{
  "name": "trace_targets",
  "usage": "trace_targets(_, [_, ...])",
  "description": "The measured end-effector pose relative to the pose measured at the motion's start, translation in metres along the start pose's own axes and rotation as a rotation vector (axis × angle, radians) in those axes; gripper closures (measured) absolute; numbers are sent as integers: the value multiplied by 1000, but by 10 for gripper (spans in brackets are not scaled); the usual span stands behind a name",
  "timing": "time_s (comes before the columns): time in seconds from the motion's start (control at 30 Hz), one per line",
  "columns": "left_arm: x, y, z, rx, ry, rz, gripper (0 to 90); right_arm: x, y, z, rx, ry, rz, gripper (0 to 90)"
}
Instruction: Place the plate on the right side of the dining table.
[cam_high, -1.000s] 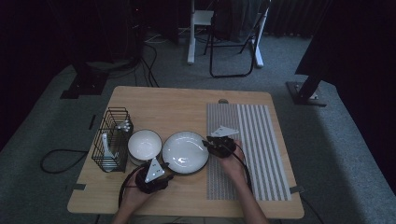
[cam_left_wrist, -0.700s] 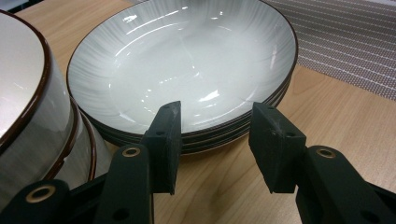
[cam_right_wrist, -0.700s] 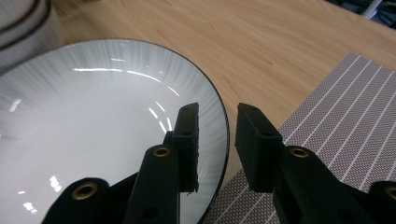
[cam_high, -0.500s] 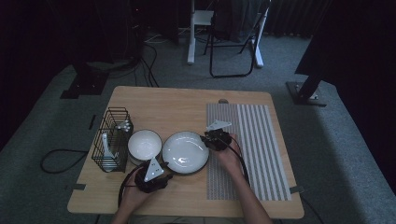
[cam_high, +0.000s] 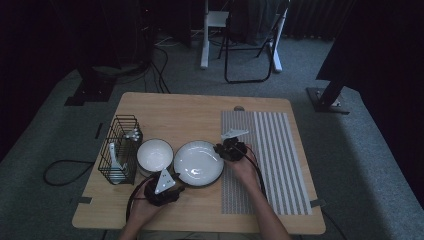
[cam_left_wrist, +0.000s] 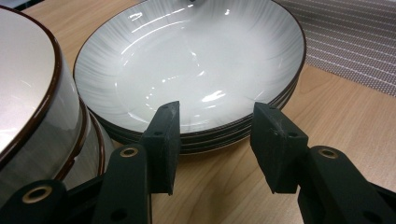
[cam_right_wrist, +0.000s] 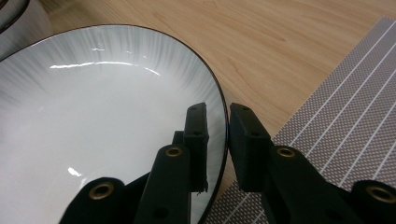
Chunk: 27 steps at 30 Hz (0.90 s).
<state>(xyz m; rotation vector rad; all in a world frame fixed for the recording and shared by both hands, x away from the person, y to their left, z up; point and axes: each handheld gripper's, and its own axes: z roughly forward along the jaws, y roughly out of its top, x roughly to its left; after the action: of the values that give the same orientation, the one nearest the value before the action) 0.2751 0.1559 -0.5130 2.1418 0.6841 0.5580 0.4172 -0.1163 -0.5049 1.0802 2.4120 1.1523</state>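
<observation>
The right gripper (cam_right_wrist: 217, 140) straddles the right rim of the top plate (cam_high: 198, 162), one jaw inside and one outside; the jaws have just been closing and stand nearly pinched on the rim. The left gripper (cam_left_wrist: 217, 140) waits spread at the stack's near edge, holding nothing. The stack lies on the table (cam_high: 200, 107) between bowl (cam_high: 155, 155) and mat (cam_high: 270, 165).

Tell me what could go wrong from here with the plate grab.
The right gripper has been closing its jaws over the rim of the top plate, on one edge, so the plate could tilt or slip when lifted. Plates are stacked beneath; one may shift. The bowl stands close and could be knocked.
</observation>
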Motion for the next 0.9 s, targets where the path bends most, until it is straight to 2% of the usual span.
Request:
trace_targets(0.03, [0, 0, 0, 1, 2, -1, 535, -2, 0, 0, -5, 14, 20, 786])
trace_targets(0.3, [0, 0, 1, 1, 9, -8, 535, -5, 1, 0, -2, 26, 71, 827])
trace_targets(0.53, [2, 1, 2, 0, 6, -20, 536, -14, 0, -1, 2, 70, 162, 865])
trace_targets(0.77, [2, 2, 4, 4, 8, -22, 532, -17, 0, -4, -8, 87, 181, 868])
trace_targets(0.9, [0, 4, 9, 12, 11, -15, 526, -18, 1, -11, -36, 64, 160, 867])
